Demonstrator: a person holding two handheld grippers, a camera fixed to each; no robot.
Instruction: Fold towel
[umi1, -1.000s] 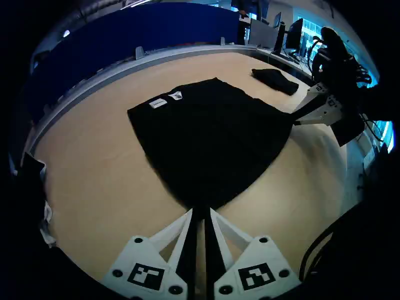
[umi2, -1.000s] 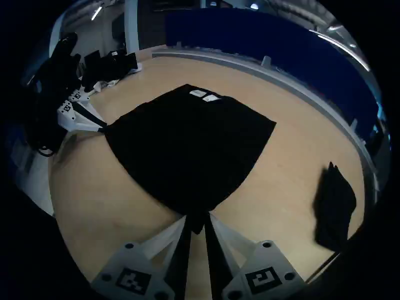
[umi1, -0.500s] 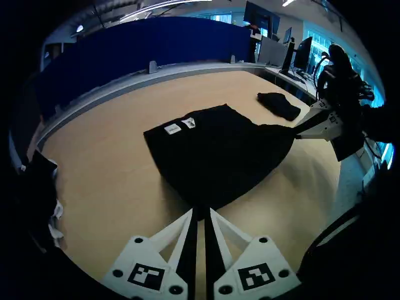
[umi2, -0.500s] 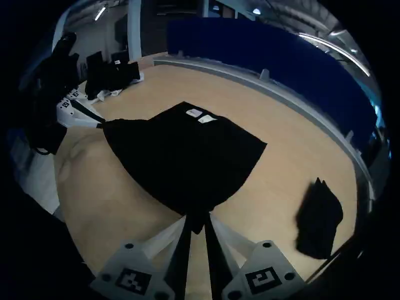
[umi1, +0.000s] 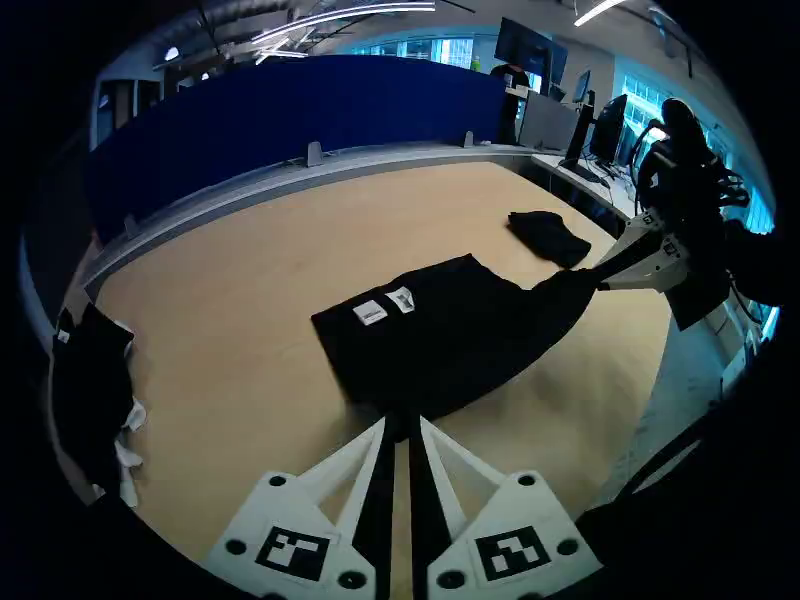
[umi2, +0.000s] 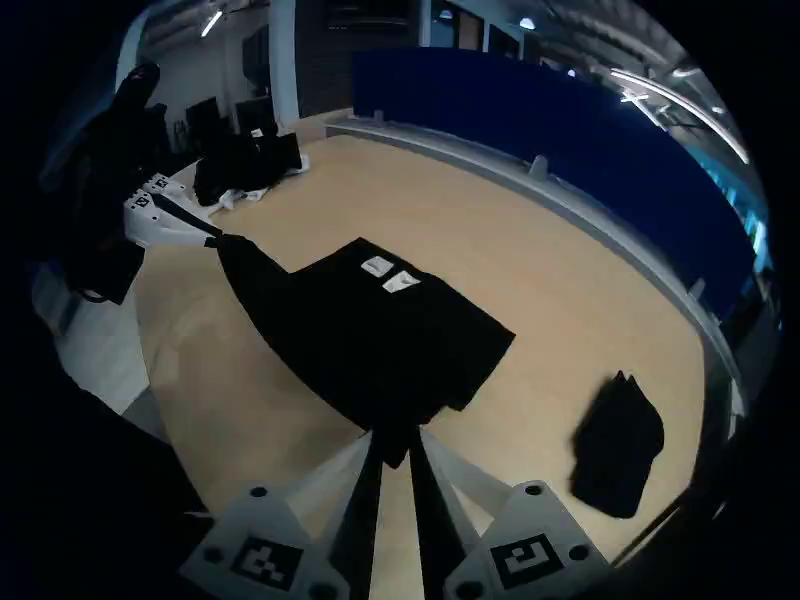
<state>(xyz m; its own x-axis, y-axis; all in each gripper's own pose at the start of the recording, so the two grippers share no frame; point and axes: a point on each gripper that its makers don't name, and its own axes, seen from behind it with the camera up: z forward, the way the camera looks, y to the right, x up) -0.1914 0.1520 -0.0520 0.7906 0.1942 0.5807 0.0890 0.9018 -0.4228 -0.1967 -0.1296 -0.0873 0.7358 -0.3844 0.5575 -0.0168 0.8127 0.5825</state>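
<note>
Fingers of the left gripper (umi1: 400, 435) and right gripper (umi2: 398, 448) clamp the near corners of a black towel (umi1: 450, 325) above the bench (umi1: 230, 320). Its tagged far edge rests on the bench. The first fold looks barely begun.

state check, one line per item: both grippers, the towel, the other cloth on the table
black towel, spread out, near corners lifted, far end flat on table, white labels facing up
left gripper, shut on one near corner of black towel
right gripper, shut on the other near corner
small black cloth, bunched up, lying apart from towel
dark clothes pile, heaped at table edge
</note>
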